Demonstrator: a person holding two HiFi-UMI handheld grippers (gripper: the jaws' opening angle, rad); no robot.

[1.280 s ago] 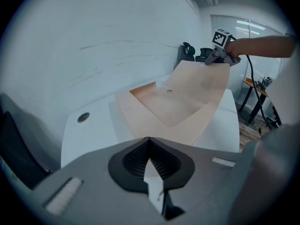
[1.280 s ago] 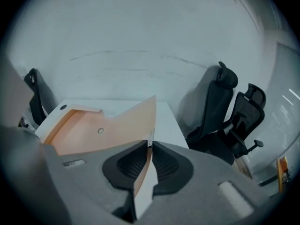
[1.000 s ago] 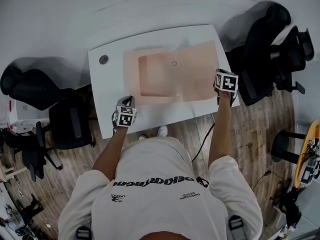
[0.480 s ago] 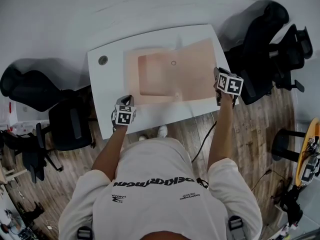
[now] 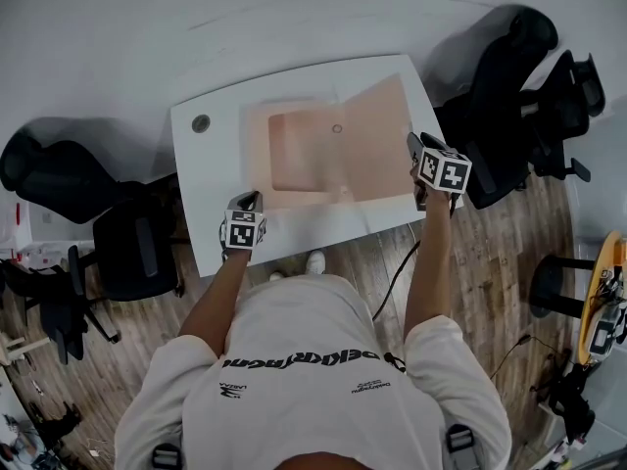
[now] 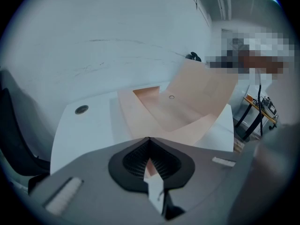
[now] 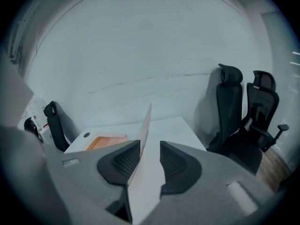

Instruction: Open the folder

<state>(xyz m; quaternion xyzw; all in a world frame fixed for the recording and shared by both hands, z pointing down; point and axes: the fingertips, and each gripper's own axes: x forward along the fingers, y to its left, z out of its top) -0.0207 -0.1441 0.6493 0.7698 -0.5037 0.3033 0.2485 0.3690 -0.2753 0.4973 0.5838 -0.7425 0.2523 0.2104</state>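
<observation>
A peach folder (image 5: 304, 155) lies on the white table (image 5: 211, 204). Its right cover (image 5: 377, 135) stands lifted and leans up to the right. My left gripper (image 5: 253, 202) is shut on the folder's near left corner, a peach sliver pinched between its pads (image 6: 149, 142). My right gripper (image 5: 414, 155) is at the cover's right edge. Its jaws have just been opening: the cover's edge (image 7: 146, 125) stands in the gap and leans on the left pad, clear of the right pad. The orange inside of the folder (image 7: 105, 141) shows beyond.
A round cable hole (image 5: 201, 123) sits at the table's far left corner. Black office chairs stand to the left (image 5: 88, 194) and right (image 5: 519, 96) of the table. A cable (image 5: 397, 272) hangs off the near edge. The floor is wood.
The right gripper has risen and shifted left, and the cover has come up from nearly flat to steeply raised. The left gripper has stayed put on its corner.
</observation>
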